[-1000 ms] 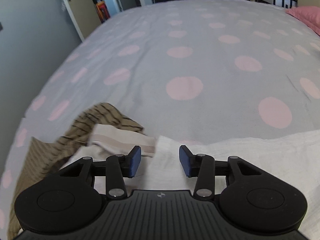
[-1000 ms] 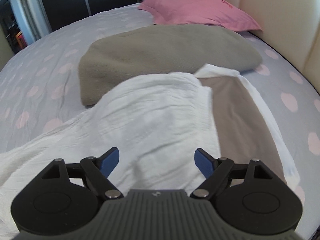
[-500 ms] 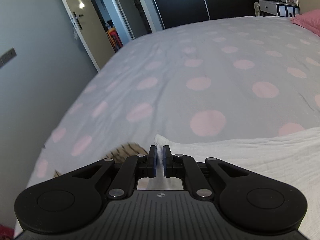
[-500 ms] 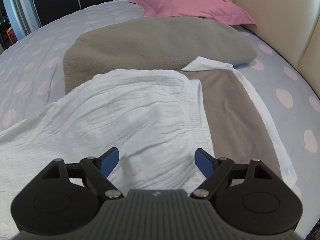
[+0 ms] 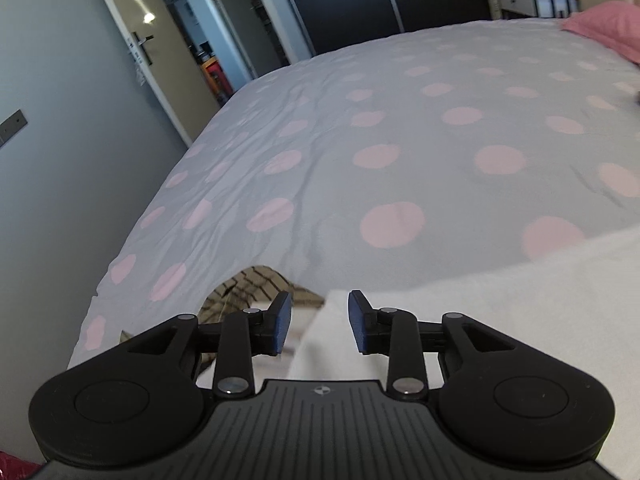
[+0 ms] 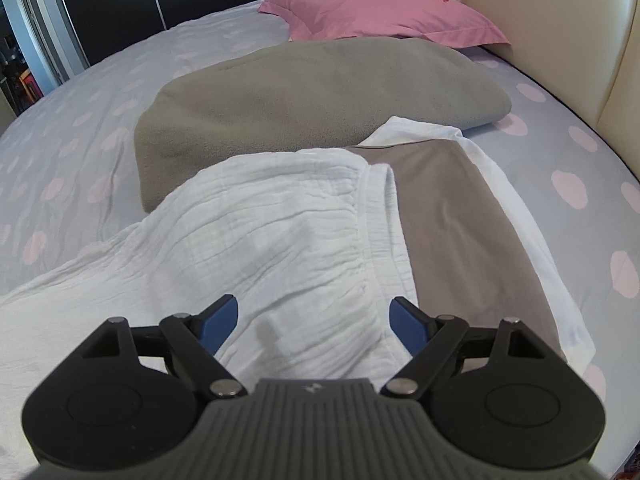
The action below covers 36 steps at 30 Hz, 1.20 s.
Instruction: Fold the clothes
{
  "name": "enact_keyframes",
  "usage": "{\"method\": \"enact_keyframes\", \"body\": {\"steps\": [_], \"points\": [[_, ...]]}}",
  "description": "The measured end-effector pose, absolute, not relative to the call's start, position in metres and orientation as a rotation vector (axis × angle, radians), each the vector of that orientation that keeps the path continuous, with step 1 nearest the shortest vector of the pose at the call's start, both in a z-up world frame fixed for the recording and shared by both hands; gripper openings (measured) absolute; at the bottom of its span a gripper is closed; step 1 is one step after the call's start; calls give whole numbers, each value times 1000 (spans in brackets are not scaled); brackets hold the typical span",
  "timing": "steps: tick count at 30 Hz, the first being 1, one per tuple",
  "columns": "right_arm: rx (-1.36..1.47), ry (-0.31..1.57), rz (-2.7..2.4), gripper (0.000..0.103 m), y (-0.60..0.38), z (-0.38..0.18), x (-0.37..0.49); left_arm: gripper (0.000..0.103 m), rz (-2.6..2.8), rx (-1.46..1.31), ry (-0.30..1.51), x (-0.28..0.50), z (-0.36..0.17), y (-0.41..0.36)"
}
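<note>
Left wrist view: my left claw (image 5: 319,322) opening, white garment (image 5: 480,304) corner unpinched btwn pads, right claw (image 6: 313,320) apart — fold may flop loose.

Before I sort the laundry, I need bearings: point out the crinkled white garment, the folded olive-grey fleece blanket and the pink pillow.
crinkled white garment (image 6: 288,216), right wrist view, middle.
folded olive-grey fleece blanket (image 6: 312,96), right wrist view, top surface.
pink pillow (image 6: 380,4), right wrist view, centre.
</note>
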State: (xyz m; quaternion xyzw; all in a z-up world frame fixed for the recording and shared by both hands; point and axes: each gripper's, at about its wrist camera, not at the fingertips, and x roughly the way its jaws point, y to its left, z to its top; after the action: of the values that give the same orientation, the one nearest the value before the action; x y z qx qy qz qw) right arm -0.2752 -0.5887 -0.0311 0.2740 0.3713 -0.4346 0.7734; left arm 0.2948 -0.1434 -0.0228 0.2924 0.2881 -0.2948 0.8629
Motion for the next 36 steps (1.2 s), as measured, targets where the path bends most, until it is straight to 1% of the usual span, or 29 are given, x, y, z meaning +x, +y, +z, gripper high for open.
{"method": "enact_keyframes", "body": {"steps": [2, 6, 8, 10, 14, 16, 18, 27, 33, 36], "points": [[580, 800, -934, 85, -583, -27, -283, 40, -641, 592, 613, 277, -15, -130], [578, 798, -935, 83, -575, -24, -306, 41, -700, 580, 634, 236, -3, -107], [588, 796, -939, 79, -573, -23, -319, 41, -723, 584, 634, 215, 2, -97], [607, 800, -950, 71, -573, -24, -335, 42, -741, 590, 631, 196, 5, -89], [629, 841, -958, 65, -570, -31, -364, 42, -762, 621, 613, 160, 4, -70], [627, 868, -948, 58, -565, -35, -375, 42, -780, 633, 617, 145, 3, -61], [605, 894, -918, 54, -556, -36, -380, 42, -795, 650, 617, 130, 2, -52], [318, 1033, -627, 52, -477, -47, -357, 43, -955, 798, 586, 56, -4, -28], [56, 1104, -427, 52, -430, -60, -349, 44, -1102, 974, 580, 8, -28, -13], [-23, 1143, -369, 52, -415, -67, -351, 44, -1142, 1044, 594, -9, -40, -8]]}}
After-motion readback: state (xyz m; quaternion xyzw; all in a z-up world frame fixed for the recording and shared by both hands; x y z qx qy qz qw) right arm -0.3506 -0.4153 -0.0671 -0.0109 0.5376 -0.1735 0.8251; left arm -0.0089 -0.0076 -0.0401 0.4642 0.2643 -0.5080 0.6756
